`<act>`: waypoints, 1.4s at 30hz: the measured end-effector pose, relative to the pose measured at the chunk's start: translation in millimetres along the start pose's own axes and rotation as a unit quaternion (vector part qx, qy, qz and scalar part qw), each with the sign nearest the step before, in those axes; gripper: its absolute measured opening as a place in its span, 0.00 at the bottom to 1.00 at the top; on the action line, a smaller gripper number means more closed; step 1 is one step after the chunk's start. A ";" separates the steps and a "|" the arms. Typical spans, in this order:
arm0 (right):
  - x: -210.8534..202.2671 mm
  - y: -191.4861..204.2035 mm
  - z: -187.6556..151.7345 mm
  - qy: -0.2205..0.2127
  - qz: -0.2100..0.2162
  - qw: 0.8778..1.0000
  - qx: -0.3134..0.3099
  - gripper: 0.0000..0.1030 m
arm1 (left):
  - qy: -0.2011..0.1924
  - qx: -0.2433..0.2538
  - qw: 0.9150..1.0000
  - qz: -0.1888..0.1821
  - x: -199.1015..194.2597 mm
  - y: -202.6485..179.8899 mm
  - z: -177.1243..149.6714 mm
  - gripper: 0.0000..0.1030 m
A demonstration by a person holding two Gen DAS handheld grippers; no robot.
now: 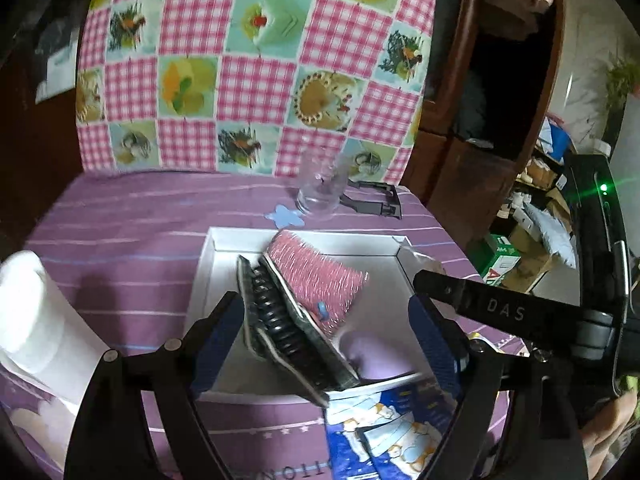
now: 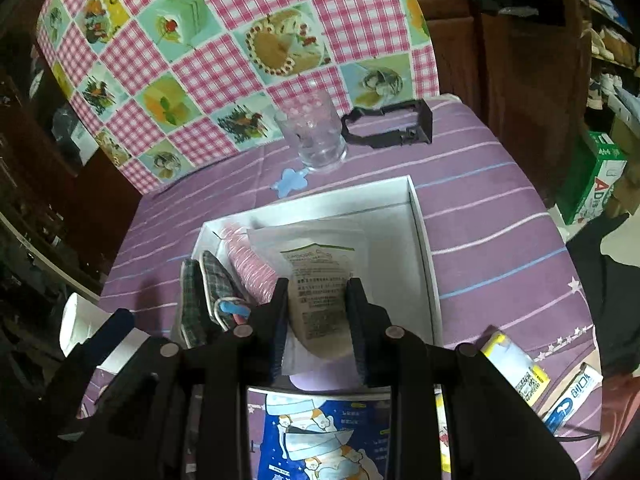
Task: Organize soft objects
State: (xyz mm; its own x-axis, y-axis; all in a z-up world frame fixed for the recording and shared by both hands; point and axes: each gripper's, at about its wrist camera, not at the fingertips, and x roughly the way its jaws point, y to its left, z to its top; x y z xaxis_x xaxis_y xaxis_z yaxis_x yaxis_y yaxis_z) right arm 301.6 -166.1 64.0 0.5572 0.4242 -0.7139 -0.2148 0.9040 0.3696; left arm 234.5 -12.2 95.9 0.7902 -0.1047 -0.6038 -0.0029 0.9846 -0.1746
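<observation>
Packet print too blurred to read. Right gripper (image 2: pixel 318 322) clamps the clear-wrapped packet (image 2: pixel 316 280) over the white box (image 2: pixel 420 216); left gripper (image 1: pixel 320 340) spread wide, plaid slippers (image 1: pixel 280 320) between its pads, untouched.

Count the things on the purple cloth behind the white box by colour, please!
Clear: 1, the glass
Blue: 1, the butterfly shape
Black: 1, the plastic frame
Total: 3
</observation>
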 end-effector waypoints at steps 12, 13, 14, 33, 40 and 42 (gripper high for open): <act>19.2 25.6 -11.6 0.060 -0.003 0.996 -0.066 0.29 | 0.101 0.024 0.992 0.073 -0.4 13.4 -0.6 0.15; 25.3 28.2 -14.2 0.071 -0.007 0.995 -0.074 0.29 | 0.114 0.029 0.990 0.078 2.1 14.1 -2.4 0.15; 30.4 29.0 -16.5 0.081 -0.013 0.994 -0.078 0.29 | 0.127 0.032 0.988 0.083 6.3 15.4 -4.5 0.15; 57.6 7.5 -20.2 0.098 0.019 0.995 0.004 0.40 | 0.214 -0.045 0.971 0.095 76.5 54.4 -38.8 0.16; 42.4 -14.7 -10.4 0.085 0.070 0.989 0.094 0.55 | 0.150 -0.045 0.984 0.081 52.2 48.1 -24.7 0.59; 36.6 -14.8 -8.8 0.081 0.086 0.988 0.101 0.59 | 0.131 -0.043 0.988 0.072 43.7 44.9 -21.0 0.63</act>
State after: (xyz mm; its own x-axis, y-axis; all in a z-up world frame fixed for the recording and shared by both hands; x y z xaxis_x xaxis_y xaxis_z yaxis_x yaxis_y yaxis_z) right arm 318.1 -163.5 27.2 0.3867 0.5877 -0.7107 -0.1220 0.7965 0.5923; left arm 256.1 24.5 45.4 0.5915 -0.0081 -0.8063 -0.1643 0.9778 -0.1303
